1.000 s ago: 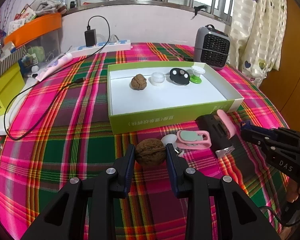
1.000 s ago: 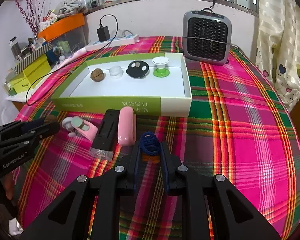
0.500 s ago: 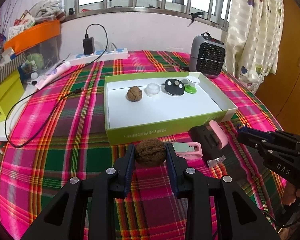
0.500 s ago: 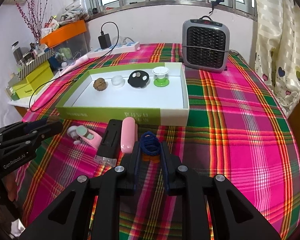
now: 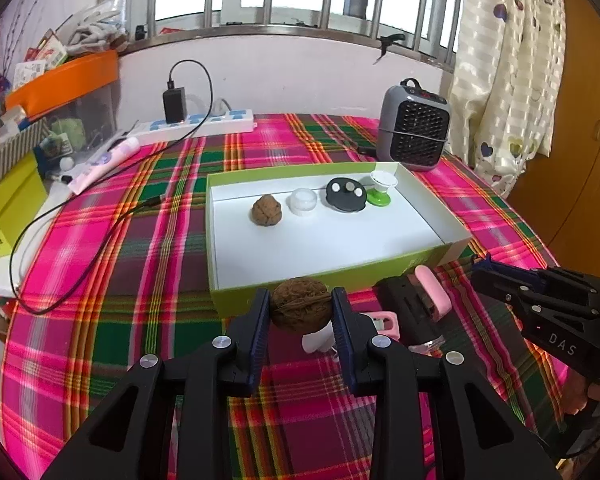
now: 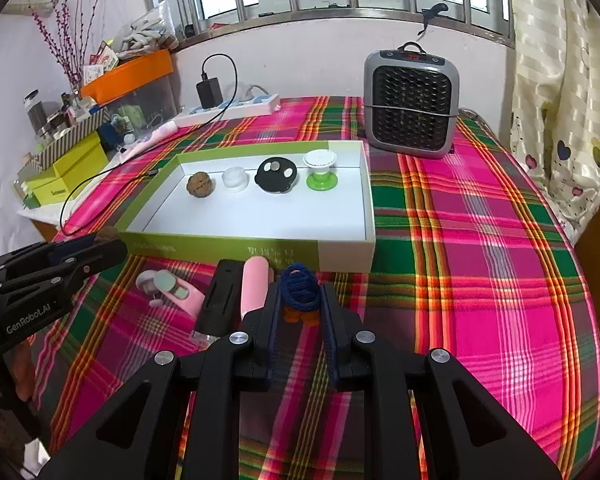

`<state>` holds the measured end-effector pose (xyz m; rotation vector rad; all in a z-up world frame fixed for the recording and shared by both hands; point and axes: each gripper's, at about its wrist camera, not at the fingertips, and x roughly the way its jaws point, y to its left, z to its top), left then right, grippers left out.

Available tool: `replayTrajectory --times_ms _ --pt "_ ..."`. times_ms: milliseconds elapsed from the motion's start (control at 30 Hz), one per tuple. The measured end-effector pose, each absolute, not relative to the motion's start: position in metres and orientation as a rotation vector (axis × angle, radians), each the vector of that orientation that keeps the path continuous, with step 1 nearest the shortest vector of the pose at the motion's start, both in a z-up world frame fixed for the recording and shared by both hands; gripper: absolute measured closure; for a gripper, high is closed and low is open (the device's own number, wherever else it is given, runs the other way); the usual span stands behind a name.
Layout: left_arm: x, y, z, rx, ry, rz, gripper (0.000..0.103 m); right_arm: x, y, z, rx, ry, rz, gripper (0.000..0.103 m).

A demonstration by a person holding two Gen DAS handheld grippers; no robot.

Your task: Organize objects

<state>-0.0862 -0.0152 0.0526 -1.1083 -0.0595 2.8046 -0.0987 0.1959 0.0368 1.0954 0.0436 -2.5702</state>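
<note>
My left gripper [image 5: 300, 300] is shut on a brown walnut [image 5: 300, 310] and holds it above the cloth, just before the front wall of the green box [image 5: 240, 300]. My right gripper [image 6: 300, 300] is shut on a small blue knitted piece [image 6: 300, 286] with an orange underside, near the box [image 6: 220, 246]. Inside the box stand a second walnut [image 5: 266, 209], a white cap [image 5: 303, 201], a black disc [image 5: 346, 194] and a green-and-white stand [image 5: 382, 188]. The right gripper [image 5: 484, 270] appears at the right of the left wrist view, and the left gripper [image 6: 108, 240] at the left of the right wrist view.
On the plaid cloth before the box lie a pink case [image 6: 256, 280], a black case [image 6: 220, 300] and a pink clip with a white disc [image 6: 168, 286]. A grey heater [image 6: 412, 108] stands behind the box. A power strip [image 5: 196, 126], a cable and storage boxes sit at the left.
Both grippers have lifted slightly with their loads, so the box and loose items sit lower and smaller in both views. The walnut is now clear of the cloth. Neither grip has changed.
</note>
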Motion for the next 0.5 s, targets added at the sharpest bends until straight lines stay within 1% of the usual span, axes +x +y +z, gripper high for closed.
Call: replayTrajectory --times_ms 500 --pt "-0.101 -0.016 0.058 -1.085 -0.073 2.812 0.074 -0.112 0.196 0.043 1.067 0.033 -2.570 0.083"
